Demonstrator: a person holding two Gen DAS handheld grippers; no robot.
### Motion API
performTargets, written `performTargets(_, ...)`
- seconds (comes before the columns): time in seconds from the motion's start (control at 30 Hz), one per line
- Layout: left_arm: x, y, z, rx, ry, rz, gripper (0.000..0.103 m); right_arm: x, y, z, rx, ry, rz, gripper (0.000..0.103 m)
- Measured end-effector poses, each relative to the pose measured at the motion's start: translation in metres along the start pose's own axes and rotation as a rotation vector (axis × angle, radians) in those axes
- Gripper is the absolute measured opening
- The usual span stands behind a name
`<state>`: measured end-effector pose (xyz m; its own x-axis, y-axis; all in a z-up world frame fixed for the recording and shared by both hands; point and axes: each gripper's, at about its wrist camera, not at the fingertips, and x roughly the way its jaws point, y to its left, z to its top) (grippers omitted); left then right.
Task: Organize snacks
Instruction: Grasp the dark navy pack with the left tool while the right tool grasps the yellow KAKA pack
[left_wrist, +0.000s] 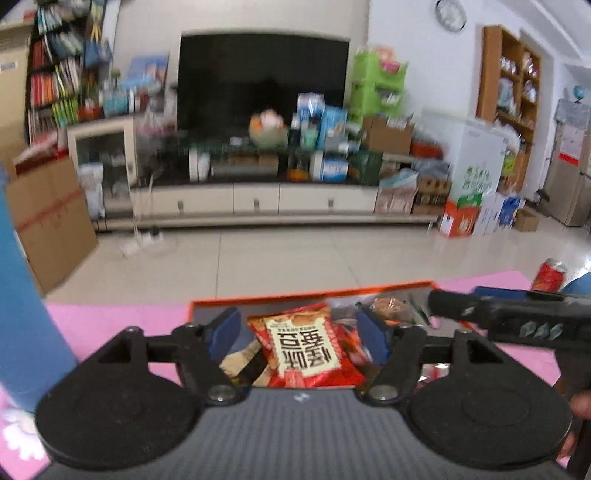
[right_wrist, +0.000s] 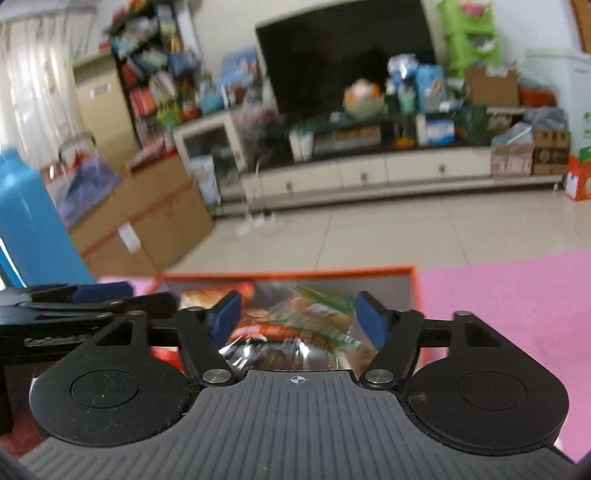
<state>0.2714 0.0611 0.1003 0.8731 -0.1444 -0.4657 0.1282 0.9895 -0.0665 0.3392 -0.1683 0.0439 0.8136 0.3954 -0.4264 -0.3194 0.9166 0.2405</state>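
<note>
Both grippers hang over the orange-rimmed tray (left_wrist: 369, 290) that sits on the pink mat (left_wrist: 110, 321), and both sets of jaws stand wide apart with nothing between them. Under the left gripper (left_wrist: 300, 332) lies a red snack packet (left_wrist: 308, 347) with bold black lettering, resting on top of the heap of wrappers in the tray. The right gripper (right_wrist: 297, 319) is poised just beside it over a clear, shiny packet (right_wrist: 295, 332) with orange and green print. To me this looks like the picking stage, each hand choosing a packet out of the pile. The next move would seem to call for lowering one gripper until its pads straddle a packet, then closing gently, since these crinkly bags slip and crush easily. A red can (left_wrist: 549, 275) stands off at the mat's far edge, and a blue bottle (left_wrist: 22, 295) looms on the left.
</note>
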Motion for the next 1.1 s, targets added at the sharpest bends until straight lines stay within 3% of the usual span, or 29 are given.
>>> performTargets(0.07,-0.030,-0.006,-0.011,0.003,-0.017,-0.011,0.080,-0.038,-0.003,-0.006,0.025,-0.051,-0.005,0.080)
performTargets(0.13,-0.054,-0.012,-0.030,-0.001,-0.009,-0.023,0.087,-0.073,-0.006,-0.021,0.040,-0.061,-0.011,0.081)
performTargets(0.27,-0.075,-0.029,-0.084,-0.001,0.089,-0.027,0.087,-0.120,-0.016,-0.076,0.100,0.010,-0.035,0.088)
performTargets(0.43,-0.071,-0.045,-0.144,-0.007,0.241,-0.021,0.087,-0.135,-0.046,-0.150,0.233,0.118,-0.095,0.085)
performTargets(0.5,-0.060,-0.054,-0.149,0.020,0.275,-0.007,0.087,-0.129,-0.053,-0.153,0.208,0.128,-0.130,0.082)
performTargets(0.63,-0.031,-0.066,-0.130,0.025,0.263,0.003,0.087,-0.120,-0.060,-0.146,0.185,0.107,-0.188,0.085)
performTargets(0.7,-0.009,-0.073,-0.121,0.017,0.278,-0.006,0.087,-0.114,-0.067,-0.142,0.223,0.088,-0.149,0.085)
performTargets(0.83,0.030,-0.088,-0.119,-0.001,0.337,-0.021,0.086,-0.103,-0.073,-0.138,0.232,0.123,-0.170,0.085)
performTargets(0.87,0.035,-0.089,-0.122,0.000,0.330,-0.010,0.078,-0.103,-0.074,-0.137,0.233,0.124,-0.172,0.085)
performTargets(0.9,0.042,-0.090,-0.123,0.000,0.333,0.007,0.064,-0.104,-0.076,-0.137,0.234,0.126,-0.176,0.086)
performTargets(0.93,0.047,-0.088,-0.124,-0.014,0.347,0.011,0.065,-0.106,-0.080,-0.138,0.239,0.127,-0.188,0.086)
performTargets(1.0,0.048,-0.079,-0.126,-0.082,0.346,-0.032,0.058,-0.109,-0.086,-0.139,0.267,0.129,-0.199,0.087)
performTargets(1.1,0.039,-0.069,-0.129,-0.085,0.351,-0.026,0.058,-0.112,-0.094,-0.139,0.326,0.126,-0.172,0.088)
